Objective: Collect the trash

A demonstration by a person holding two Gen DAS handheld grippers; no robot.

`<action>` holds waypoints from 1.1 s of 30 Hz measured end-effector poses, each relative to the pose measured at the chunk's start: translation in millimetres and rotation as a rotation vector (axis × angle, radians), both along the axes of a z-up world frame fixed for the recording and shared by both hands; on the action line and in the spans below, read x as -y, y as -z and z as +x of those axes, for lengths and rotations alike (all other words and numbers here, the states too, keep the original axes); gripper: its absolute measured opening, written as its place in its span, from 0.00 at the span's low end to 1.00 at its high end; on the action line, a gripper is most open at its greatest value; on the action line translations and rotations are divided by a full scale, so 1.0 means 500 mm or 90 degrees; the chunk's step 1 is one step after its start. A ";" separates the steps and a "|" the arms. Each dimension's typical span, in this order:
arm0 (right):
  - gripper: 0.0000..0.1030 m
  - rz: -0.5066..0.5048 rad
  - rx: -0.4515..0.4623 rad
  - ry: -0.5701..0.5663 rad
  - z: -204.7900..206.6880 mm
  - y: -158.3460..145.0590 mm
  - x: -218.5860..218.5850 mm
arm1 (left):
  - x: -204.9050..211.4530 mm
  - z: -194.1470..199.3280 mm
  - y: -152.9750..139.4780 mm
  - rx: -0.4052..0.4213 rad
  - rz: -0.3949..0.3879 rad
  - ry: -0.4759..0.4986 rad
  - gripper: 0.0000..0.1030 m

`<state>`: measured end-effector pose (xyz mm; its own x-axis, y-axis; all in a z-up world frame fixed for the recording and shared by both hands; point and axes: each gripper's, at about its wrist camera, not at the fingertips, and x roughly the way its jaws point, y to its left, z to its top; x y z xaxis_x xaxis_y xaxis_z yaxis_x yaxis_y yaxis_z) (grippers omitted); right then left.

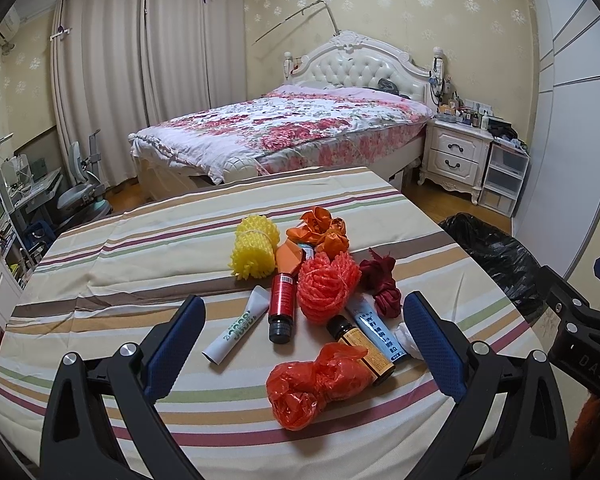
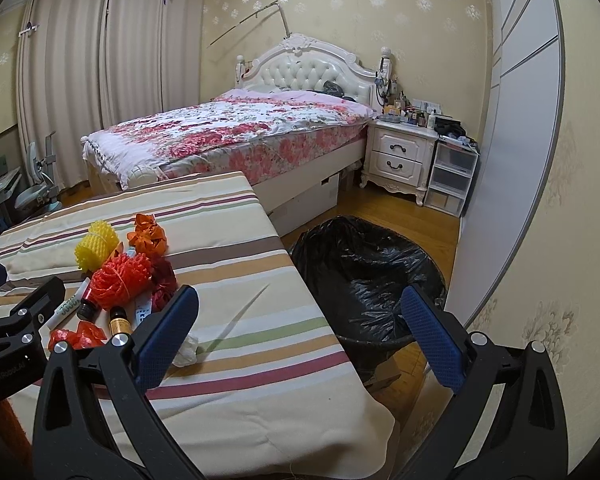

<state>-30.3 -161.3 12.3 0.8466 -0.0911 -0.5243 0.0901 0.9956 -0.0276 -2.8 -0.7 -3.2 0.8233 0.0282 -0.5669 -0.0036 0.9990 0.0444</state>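
On the desk, under a striped cloth, lies a heap of trash. In the left wrist view, the left gripper hangs over the near side of the heap with its jaws spread wide and nothing between them. A yellow net sits at the far left of the heap. Beside it is an orange bag. In the middle is an orange net, touching a red bottle that lies on its side. A white tube lies just left of the red bottle. A dark red bag sits to the right of the orange net. Nearer the camera are a brown bottle, a blue and white tube and a crumpled red bag. A bit of white tissue peeks out by the right finger. The bin, lined with a black bag, stands on the floor to the right of the desk. Part of the right gripper shows at the right edge. A bed stands behind the desk.

In the right wrist view, the right gripper hangs over the right edge of the desk, with its jaws spread wide and empty. The bin is close beside the desk, open at the top. The trash heap is on the left, with the orange net and yellow net easy to see. The white tissue lies by the left finger.
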 end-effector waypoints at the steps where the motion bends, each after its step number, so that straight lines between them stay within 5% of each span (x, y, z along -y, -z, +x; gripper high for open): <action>1: 0.96 0.000 0.000 0.000 0.000 0.001 0.000 | -0.001 0.000 0.001 0.000 0.000 0.000 0.94; 16: 0.96 0.004 -0.010 -0.004 -0.007 0.015 0.005 | -0.001 -0.011 0.020 -0.034 -0.016 0.019 0.94; 26: 0.96 0.013 -0.027 0.001 0.002 0.018 0.011 | -0.074 0.005 0.006 -0.037 -0.024 -0.027 0.94; 33: 0.96 0.022 -0.054 -0.010 0.009 0.035 0.003 | -0.065 -0.001 0.020 -0.046 0.012 -0.002 0.93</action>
<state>-25.8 -163.0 -5.0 0.8002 -0.0592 -0.5969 0.0734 0.9973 -0.0004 -3.1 31.8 -13.2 0.7806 0.0418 -0.6236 -0.0033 0.9980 0.0628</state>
